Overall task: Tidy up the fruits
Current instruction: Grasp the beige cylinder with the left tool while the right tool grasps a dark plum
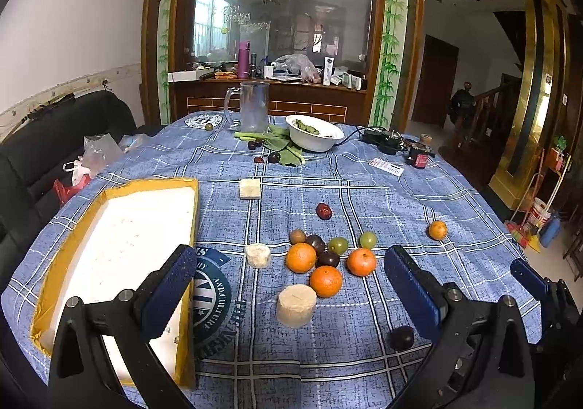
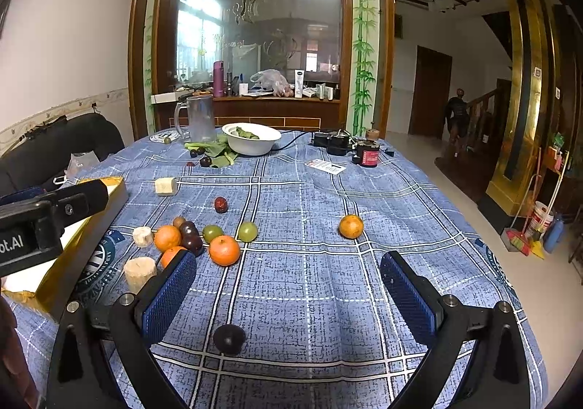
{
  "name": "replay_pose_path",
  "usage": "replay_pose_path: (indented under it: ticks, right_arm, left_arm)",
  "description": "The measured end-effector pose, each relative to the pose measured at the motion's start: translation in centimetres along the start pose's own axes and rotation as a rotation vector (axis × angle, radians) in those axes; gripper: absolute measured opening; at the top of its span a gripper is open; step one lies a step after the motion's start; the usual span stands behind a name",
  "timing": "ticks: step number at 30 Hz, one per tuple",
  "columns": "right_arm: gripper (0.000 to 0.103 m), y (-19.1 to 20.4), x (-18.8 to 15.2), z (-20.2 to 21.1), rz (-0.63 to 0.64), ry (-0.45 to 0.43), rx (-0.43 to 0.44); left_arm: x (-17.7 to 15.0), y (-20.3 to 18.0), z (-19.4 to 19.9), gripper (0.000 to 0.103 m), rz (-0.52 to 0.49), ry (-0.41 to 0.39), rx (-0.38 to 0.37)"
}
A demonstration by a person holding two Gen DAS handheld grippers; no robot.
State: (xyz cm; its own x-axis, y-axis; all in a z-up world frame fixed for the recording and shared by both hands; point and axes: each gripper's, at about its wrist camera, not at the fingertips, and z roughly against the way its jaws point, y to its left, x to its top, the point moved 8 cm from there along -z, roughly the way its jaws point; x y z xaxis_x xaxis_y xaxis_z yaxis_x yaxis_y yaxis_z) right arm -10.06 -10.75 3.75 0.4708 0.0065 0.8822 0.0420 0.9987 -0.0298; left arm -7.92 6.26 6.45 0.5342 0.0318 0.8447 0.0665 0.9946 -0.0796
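While both tools gape (holding nothing), a lone orange sits nearer the table edge.

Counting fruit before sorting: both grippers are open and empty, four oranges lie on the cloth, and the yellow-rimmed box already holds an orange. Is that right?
One thing is wrong: the yellow-rimmed box holds no orange; the left wrist view shows only its bare white inside. The rest stands: the left gripper and right gripper are open and empty, and four oranges lie on the cloth, one of them apart.
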Motion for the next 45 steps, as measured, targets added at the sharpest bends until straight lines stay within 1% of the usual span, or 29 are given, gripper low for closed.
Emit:
replay_pose_path:
  ticks: [4,6,11,15,23,33,35,37,40,42,44,45]
  right_arm:
    - [0.102,0.0,-0.3,-0.3,-0.004,0.015,-0.003]
    - [0.102,-0.1,-0.4,-0.5,-0.004,0.019,-0.006]
    - [0.102,-0.2,-0.6,-0.9,-0.012,0.033,-0.007]
    - [0.102,-0.2,-0.8,-1.5,-0.021,0.059,0.006]
    - [0.102,0.2,-1.8,-2.8,-0.021,0.118,0.059]
    - [0.102,0.4,-2.3,-3.3,-0.021,0.152,0.104]
    - [0.102,0.5,-2.4,-3.4,-0.013,0.167,0.121]
    - [0.102,0.8,-2.7,-3.5,0.006,0.188,0.149]
    - [0.102,1.1,-3.3,-3.4,0.028,0.22,0.177]
    - [0.101,1.2,-3.7,-3.4,0.033,0.243,0.196]
    - [0.097,1.5,-4.0,-3.6,0.027,0.265,0.219]
    - [0.095,1.6,-4.2,-3.6,0.023,0.271,0.228]
  left_arm:
    - [-0.3,0.0,-0.3,0.103,0.003,0.016,-0.012]
    - [-0.5,0.0,-0.6,0.103,-0.003,0.025,-0.001]
    - [-1.0,0.0,-1.6,0.103,0.002,0.064,-0.016]
    - [-1.3,0.1,-2.3,0.103,0.006,0.079,-0.016]
    - [-2.1,-0.3,-3.7,0.103,0.009,0.131,-0.048]
    - [-3.1,-1.3,-5.1,0.103,0.002,0.19,-0.093]
    - [-3.0,-1.4,-5.2,0.103,-0.015,0.199,-0.112]
    - [-2.4,-0.7,-5.1,0.103,-0.024,0.193,-0.133]
    - [-1.5,1.2,-4.9,0.103,0.013,0.188,-0.149]
    - [-1.1,3.0,-5.0,0.103,0.078,0.203,-0.171]
    - [-1.1,3.6,-5.2,0.099,0.11,0.221,-0.193]
    - [-1.3,3.8,-5.3,0.093,0.114,0.233,-0.201]
